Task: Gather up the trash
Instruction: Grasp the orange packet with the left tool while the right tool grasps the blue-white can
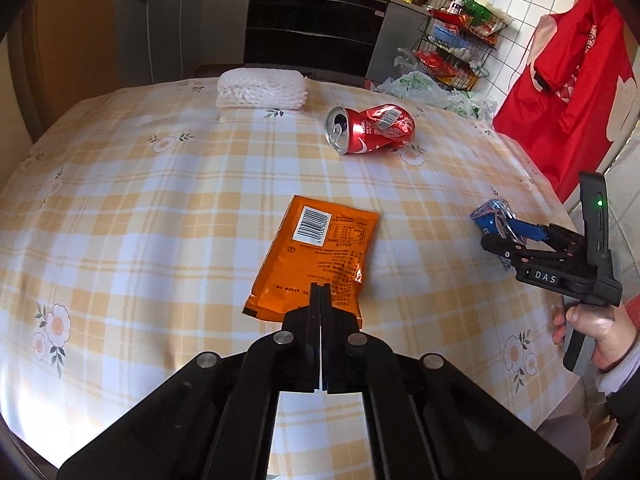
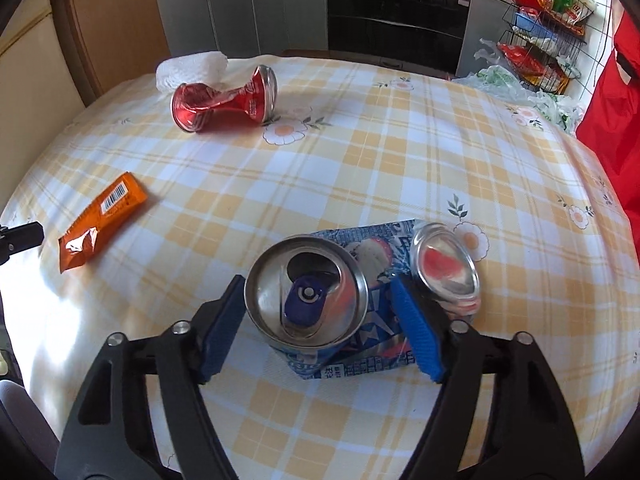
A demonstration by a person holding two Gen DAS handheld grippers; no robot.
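Surface (image 1: 140,208), covered with a yellow-and-white checked cloth with flower prints, carrying all items. Folded white towel (image 1: 262,89) at the far edge. Orange snack packet (image 1: 320,252), lying flat near the middle, barcode side up; the left hand-held gripper (image 1: 321,292) has its jaws fully together, pinching the packet's near torn edge. Crushed red can (image 1: 370,128), on its side beyond the packet, apart from it. Crushed blue can (image 2: 306,292), near the right edge of the surface, its opened top facing the right wrist camera; the right hand-held gripper (image 2: 316,320) straddles it, jaws partly open, blue pads (image 2: 222,332) beside the can's rim, contact uncertain.
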